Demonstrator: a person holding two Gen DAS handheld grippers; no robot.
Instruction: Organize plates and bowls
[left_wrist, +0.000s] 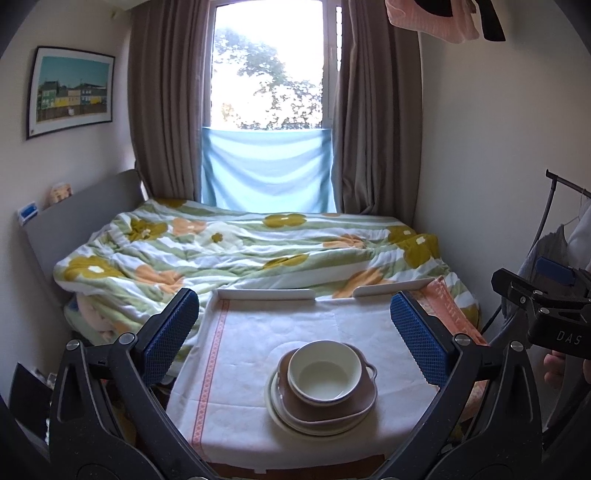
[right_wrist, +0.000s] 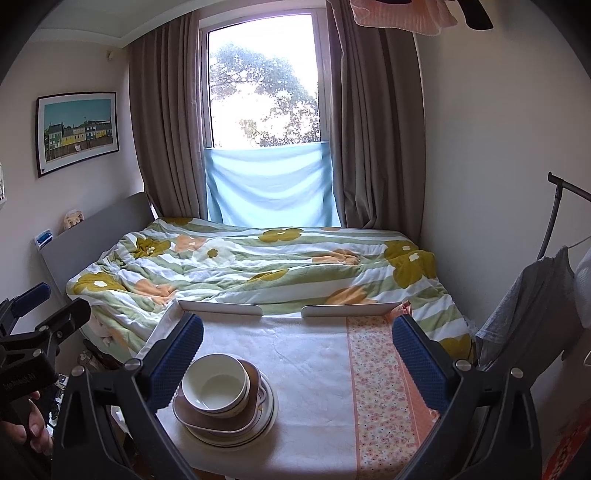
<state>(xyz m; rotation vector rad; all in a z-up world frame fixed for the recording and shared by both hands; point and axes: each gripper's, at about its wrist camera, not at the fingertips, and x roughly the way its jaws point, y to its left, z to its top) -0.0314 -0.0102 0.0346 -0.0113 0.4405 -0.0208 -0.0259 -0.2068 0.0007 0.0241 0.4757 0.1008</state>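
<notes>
We held the left gripper (left_wrist: 293, 334) and right gripper (right_wrist: 297, 354) with jaws apart and empty. The stacked bowl (left_wrist: 324, 370), brown dish (left_wrist: 328, 404) and plates (left_wrist: 280, 413) sat between our left jaws, beside the right gripper's left jaw; pinching the bowl's rim off-centre could have tipped the stack

Place: a small bedroom in a home.
Bed (left_wrist: 236, 254): fills the far half of the room, with a rumpled flowered quilt and a grey headboard (left_wrist: 81, 214) on the left.
Window (right_wrist: 264, 85): above the bed, brown curtains (right_wrist: 166, 125) at both sides, a pale blue cloth (right_wrist: 269, 184) across its lower part.
Wall: a framed picture (left_wrist: 72, 90) of coloured houses.
Right side: a clothes rail (right_wrist: 557, 206) with hanging garments.
Foreground: a cloth-covered table (right_wrist: 314, 354) at the foot of the bed.
</notes>
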